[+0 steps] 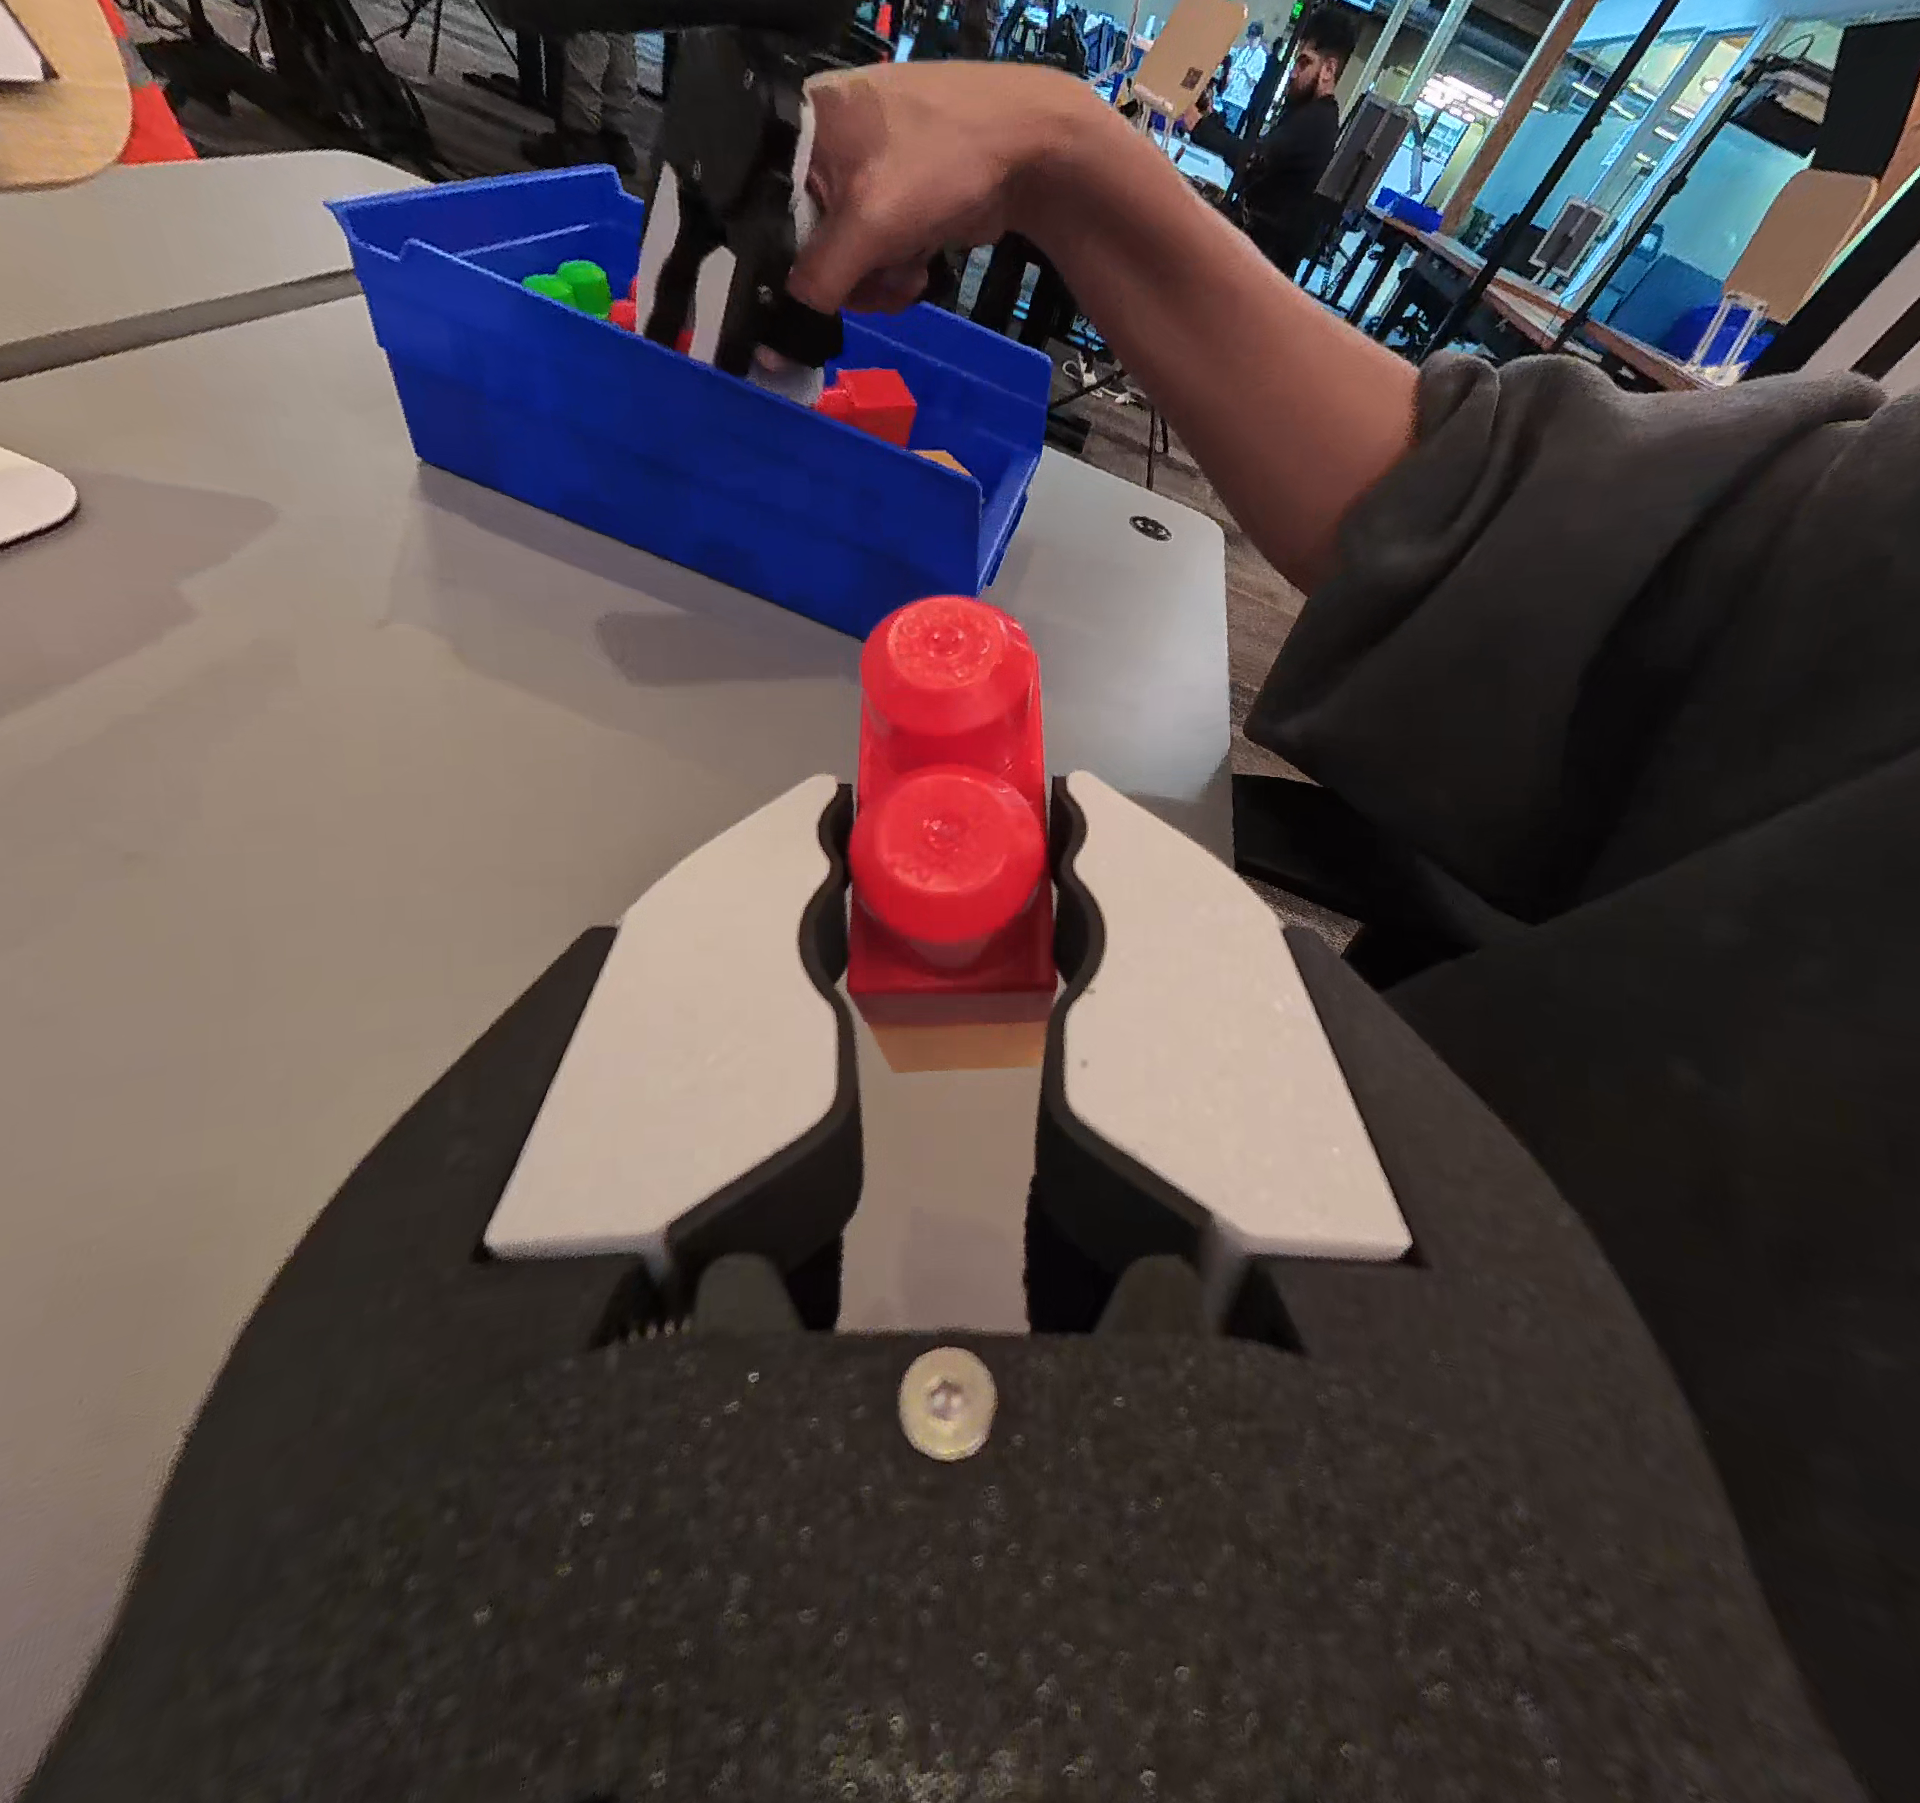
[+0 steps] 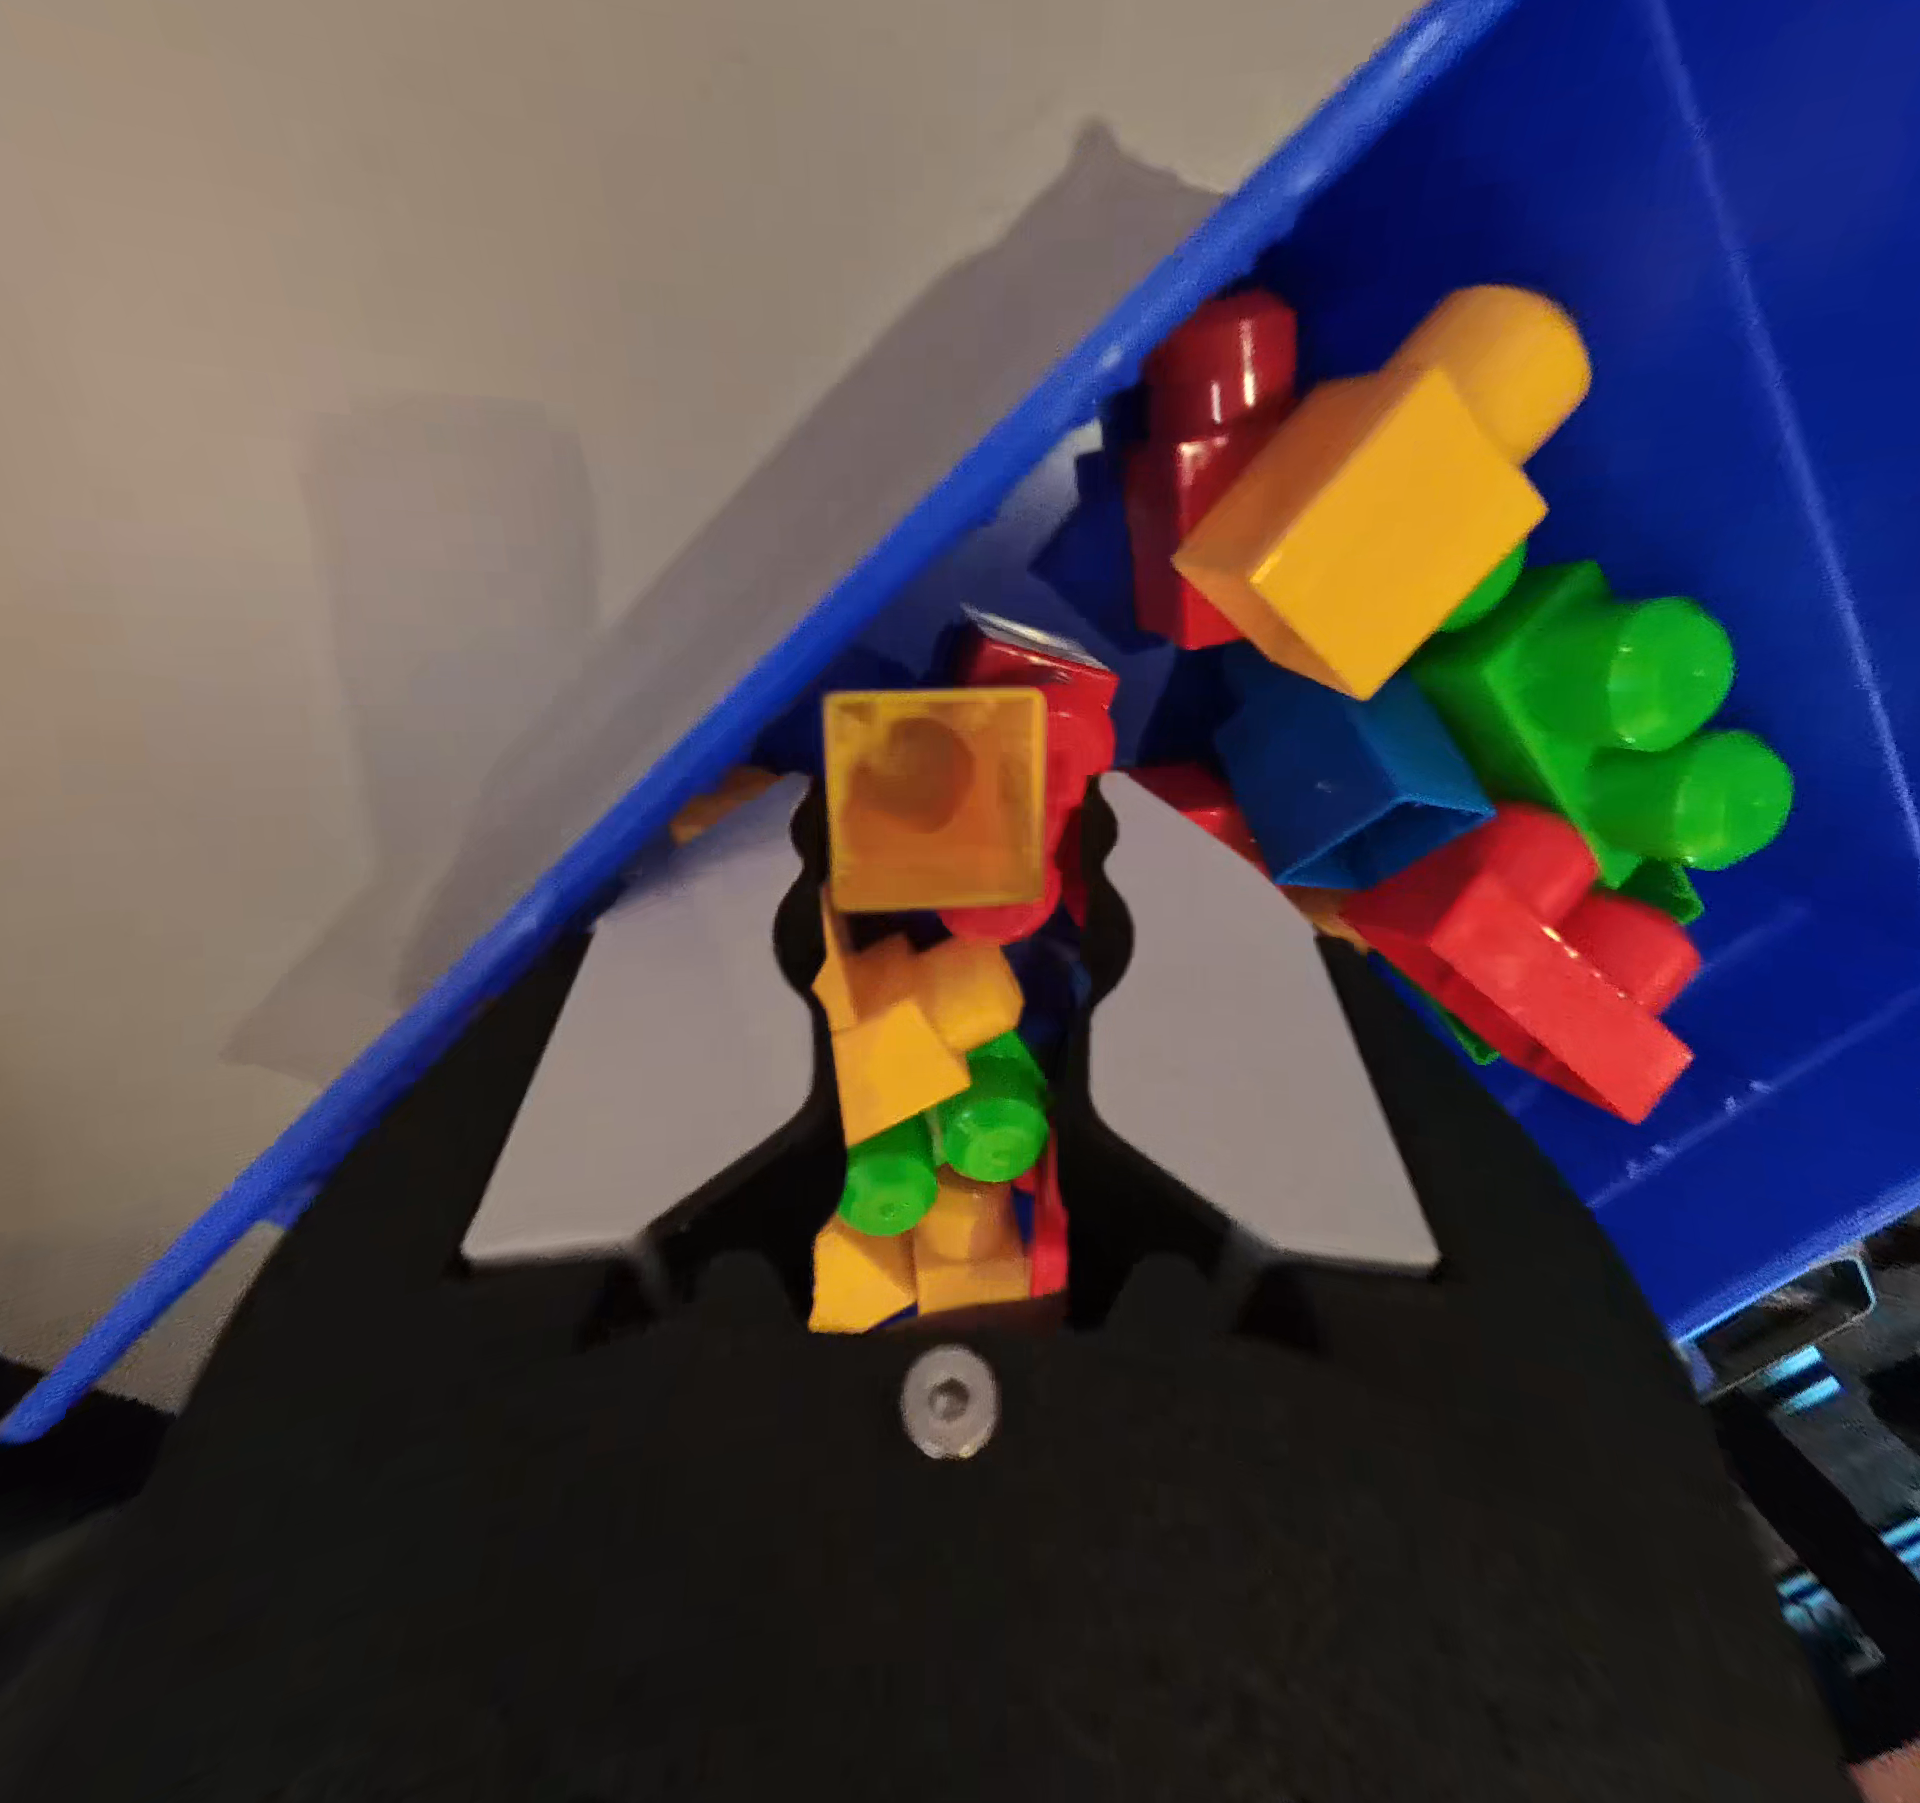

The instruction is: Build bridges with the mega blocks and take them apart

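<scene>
My left gripper (image 1: 951, 818) is shut on a red two-stud block (image 1: 948, 797) that sits on an orange block (image 1: 956, 1045), low over the grey table (image 1: 312, 818). My right gripper (image 2: 945, 797) reaches down into the blue bin (image 2: 1714, 195); it also shows in the left wrist view (image 1: 727, 319), held by a hand. A yellow block (image 2: 935, 797) lies between its fingertips, hollow underside towards the camera, with a red block (image 2: 1081, 725) against its right side. I cannot tell whether the fingers grip it. Loose yellow, green, blue and red blocks fill the bin.
The blue bin (image 1: 675, 444) stands on the table beyond my left gripper. The person's forearm and dark sleeve (image 1: 1558, 610) cross the right side. A white object (image 1: 31, 501) sits at the left edge. The table's right edge (image 1: 1226, 662) is close to the red block. Tip to tip, the grippers are about 35 cm apart. Measured from the fingertips, the white object (image 1: 31, 501) is 25 cm or so from the right gripper and 40 cm from the left.
</scene>
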### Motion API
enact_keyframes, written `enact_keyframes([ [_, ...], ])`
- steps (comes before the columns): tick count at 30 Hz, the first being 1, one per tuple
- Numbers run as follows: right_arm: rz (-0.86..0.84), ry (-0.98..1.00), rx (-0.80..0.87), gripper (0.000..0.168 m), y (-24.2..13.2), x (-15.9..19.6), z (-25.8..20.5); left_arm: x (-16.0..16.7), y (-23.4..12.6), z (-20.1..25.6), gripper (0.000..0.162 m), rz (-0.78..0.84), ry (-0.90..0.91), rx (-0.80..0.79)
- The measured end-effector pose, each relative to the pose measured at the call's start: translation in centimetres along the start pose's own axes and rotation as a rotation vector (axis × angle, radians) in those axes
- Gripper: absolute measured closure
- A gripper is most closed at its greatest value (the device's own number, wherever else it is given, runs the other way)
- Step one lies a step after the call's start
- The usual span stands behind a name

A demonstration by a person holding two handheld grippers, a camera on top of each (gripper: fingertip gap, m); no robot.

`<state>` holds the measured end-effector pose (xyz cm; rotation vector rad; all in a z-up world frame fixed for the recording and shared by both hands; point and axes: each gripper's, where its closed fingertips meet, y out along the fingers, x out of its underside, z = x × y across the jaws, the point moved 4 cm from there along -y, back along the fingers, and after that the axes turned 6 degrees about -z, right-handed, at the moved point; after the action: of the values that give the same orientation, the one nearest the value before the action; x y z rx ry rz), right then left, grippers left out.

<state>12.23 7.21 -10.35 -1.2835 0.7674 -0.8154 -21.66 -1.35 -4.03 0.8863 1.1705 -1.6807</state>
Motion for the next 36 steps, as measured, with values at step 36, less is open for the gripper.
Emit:
enact_keyframes([
  [36,1.170,0.002,-0.868,0.132,-6.1,-1.7,-31.8,1.1,0.2,1.1,0.128,-0.008,-0.161,0.312],
])
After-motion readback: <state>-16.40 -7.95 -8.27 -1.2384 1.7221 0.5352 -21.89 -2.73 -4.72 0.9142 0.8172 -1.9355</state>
